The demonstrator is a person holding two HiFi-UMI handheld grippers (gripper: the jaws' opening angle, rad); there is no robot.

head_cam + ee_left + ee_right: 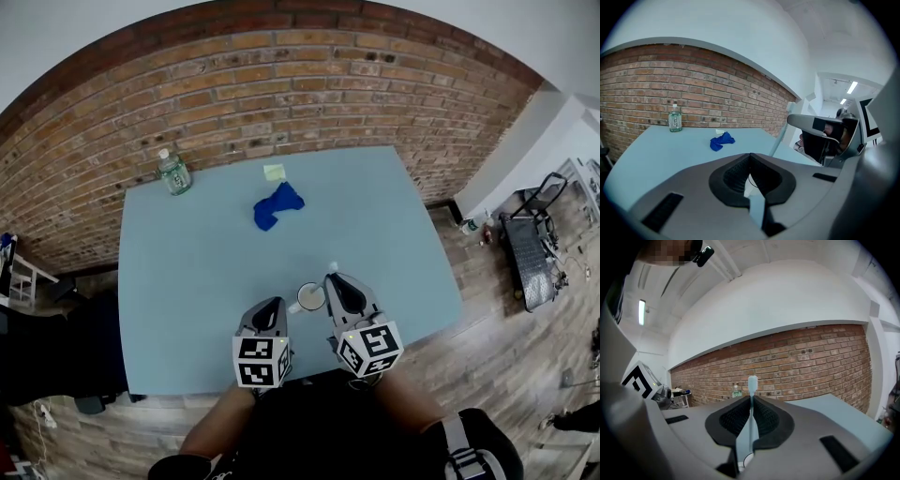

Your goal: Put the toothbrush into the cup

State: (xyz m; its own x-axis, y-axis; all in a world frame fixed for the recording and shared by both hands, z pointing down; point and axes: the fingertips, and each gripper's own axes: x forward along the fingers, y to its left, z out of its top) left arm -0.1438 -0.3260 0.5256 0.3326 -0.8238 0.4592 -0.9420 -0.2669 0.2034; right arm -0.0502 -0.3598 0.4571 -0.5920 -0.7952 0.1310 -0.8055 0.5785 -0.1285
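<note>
Clearly, the toothbrush (750, 423) is a slim, pale blue stick with a small rounded head. The right gripper (751, 397) has its jaws clamped on the handle. Its long axis runs along the jaws: the head pokes out past their tips, up and away toward the brick wall (281, 84), and the handle runs back down between the pads. The white cup (310, 296) stands on the table (187, 272) between the two grippers, just beside both. Whether the handle's lower end is inside it I cannot tell. The left gripper (750, 155) has its jaws together on nothing. Both grippers are side by side over the near table edge, jaws pointing away from the person.
</note>
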